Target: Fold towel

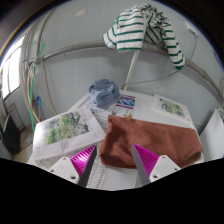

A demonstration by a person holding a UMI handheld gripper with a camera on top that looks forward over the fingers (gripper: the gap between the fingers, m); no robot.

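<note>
A rust-brown towel lies crumpled on papers on the table, just ahead of my fingers. Its near corner hangs down between them. My gripper is open, with the left pink pad and the right pink pad well apart. The towel's near edge lies closer to the right finger, with a gap at the left. Neither finger presses on it.
Open illustrated booklets lie to the left and right of the towel. A blue-grey cloth sits bunched beyond the towel. A green-and-white striped garment hangs on the wall above. A window is at the left.
</note>
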